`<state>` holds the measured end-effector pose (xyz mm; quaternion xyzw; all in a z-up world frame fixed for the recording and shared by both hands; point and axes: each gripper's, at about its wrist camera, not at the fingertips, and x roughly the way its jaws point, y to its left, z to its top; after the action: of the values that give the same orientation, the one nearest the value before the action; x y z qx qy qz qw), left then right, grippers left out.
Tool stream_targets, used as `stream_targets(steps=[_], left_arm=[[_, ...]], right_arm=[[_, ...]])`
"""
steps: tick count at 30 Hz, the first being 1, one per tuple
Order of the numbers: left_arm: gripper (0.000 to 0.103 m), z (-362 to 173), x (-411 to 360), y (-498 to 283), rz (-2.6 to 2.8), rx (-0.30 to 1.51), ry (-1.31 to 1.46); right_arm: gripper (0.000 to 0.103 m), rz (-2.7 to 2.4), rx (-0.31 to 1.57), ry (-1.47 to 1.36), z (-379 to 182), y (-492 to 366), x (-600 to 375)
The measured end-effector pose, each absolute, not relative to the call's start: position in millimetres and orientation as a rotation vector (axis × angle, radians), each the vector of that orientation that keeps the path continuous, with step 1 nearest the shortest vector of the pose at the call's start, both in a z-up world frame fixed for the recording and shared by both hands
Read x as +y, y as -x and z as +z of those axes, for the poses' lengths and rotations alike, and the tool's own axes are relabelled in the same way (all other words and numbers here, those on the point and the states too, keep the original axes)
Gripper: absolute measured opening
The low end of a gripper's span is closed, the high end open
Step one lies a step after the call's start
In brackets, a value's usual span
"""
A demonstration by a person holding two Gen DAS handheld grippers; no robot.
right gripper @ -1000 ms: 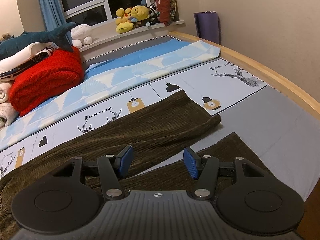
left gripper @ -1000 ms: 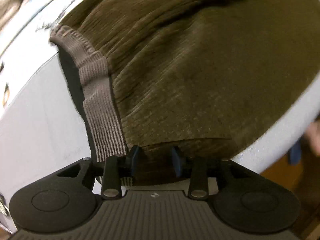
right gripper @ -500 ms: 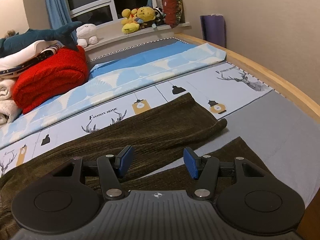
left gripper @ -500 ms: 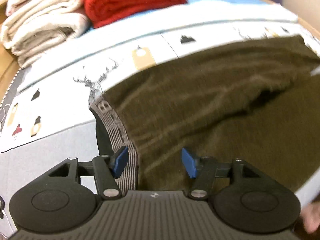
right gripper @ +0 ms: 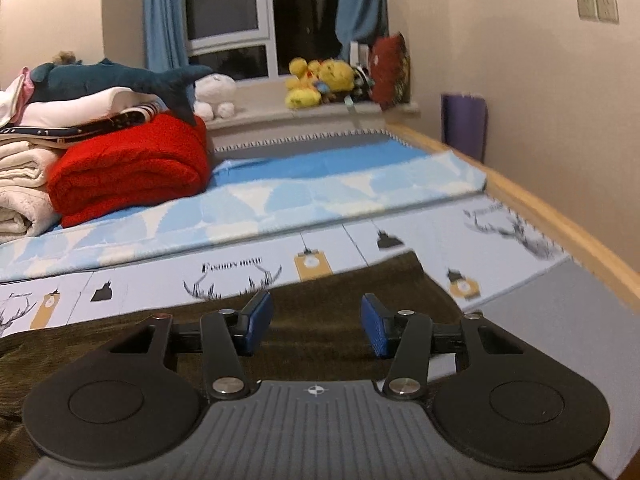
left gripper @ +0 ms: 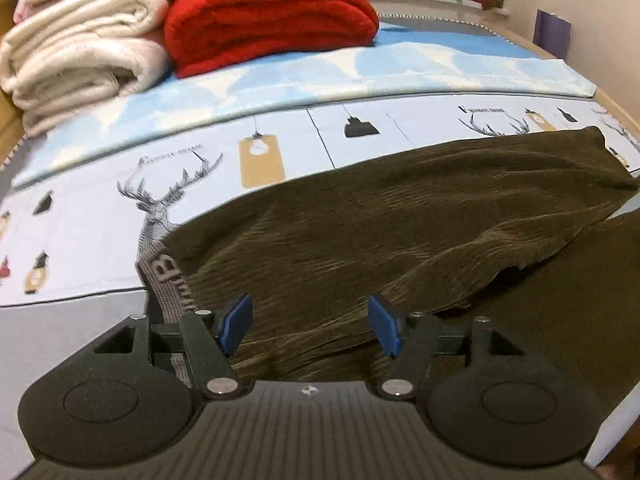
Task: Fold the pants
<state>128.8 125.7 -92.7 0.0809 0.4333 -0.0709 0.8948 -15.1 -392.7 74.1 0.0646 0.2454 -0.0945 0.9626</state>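
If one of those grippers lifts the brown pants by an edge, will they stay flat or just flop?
Probably flop: the pants already lie in soft wrinkles, one leg draped over the other. The ribbed fabric looks thick, so likely grippy rather than slippery, and fairly heavy for cloth.

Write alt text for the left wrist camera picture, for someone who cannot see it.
Dark olive pants lie spread on a bed's patterned sheet, grey waistband at left. The left gripper hovers above them, jaws opening, nothing clamped. Behind sit a red blanket and cream blankets.
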Motion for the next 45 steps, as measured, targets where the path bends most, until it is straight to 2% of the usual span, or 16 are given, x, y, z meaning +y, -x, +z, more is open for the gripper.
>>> stream_targets(steps=[7,9,11,13,18,22,24,26,35,36,38,39,40,41,45], left_arm=[[0.069,-95.9,122.6,-156.4,-0.049,0.875,-0.133],[0.07,-95.5,122.9,-162.7,-0.04,0.867,-0.125],[0.074,-94.7,126.2,-170.4,-0.048,0.871,-0.105],[0.078,-91.3,135.8,-179.0,-0.037,0.847,-0.079],[0.079,-95.0,180.3,-208.7,0.049,0.825,0.118],[0.075,-107.4,191.9,-234.2,0.006,0.838,0.157],[0.075,-114.7,188.0,-246.9,-0.012,0.829,0.138],[0.08,-124.8,179.3,-262.8,-0.022,0.831,0.083],[0.081,-184.9,160.9,-309.8,-0.076,0.953,-0.157],[0.079,-188.3,161.5,-308.9,-0.081,0.953,-0.169],[0.041,-188.9,164.0,-307.5,-0.135,0.949,-0.12],[0.035,-185.6,163.0,-306.4,-0.148,0.948,-0.107],[0.01,-182.5,160.1,-304.9,-0.144,0.942,-0.123],[0.005,-177.7,156.4,-302.4,-0.122,0.935,-0.154],[0.004,-155.0,142.2,-283.2,-0.107,0.916,-0.204]], right_arm=[[0.052,-0.189,0.456,-0.127,72.9,-3.4,-385.2],[0.054,-0.185,0.46,-0.129,71.9,-9.9,-384.0],[0.064,-0.187,0.479,-0.109,69.9,-16.7,-381.8],[0.066,-0.188,0.494,-0.104,67.7,-22.6,-378.6],[0.067,-0.164,0.523,-0.143,67.2,-33.7,-375.7],[0.063,-0.122,0.549,-0.19,69.5,-38.5,-371.8],[0.062,-0.108,0.544,-0.173,71.8,-38.8,-367.6],[0.062,-0.091,0.538,-0.146,73.1,-38.5,-363.3],[0.062,-0.1,0.571,-0.134,70.5,-37.8,-374.7],[0.062,-0.106,0.575,-0.136,69.9,-38.0,-376.3],[0.062,-0.113,0.581,-0.137,68.6,-38.0,-378.5],[0.062,-0.114,0.585,-0.137,67.9,-38.1,-379.4],[0.062,-0.115,0.59,-0.137,67.1,-38.8,-379.6],[0.062,-0.116,0.597,-0.138,66.0,-39.5,-379.5],[0.062,-0.131,0.63,-0.157,61.9,-44.4,-379.1]])
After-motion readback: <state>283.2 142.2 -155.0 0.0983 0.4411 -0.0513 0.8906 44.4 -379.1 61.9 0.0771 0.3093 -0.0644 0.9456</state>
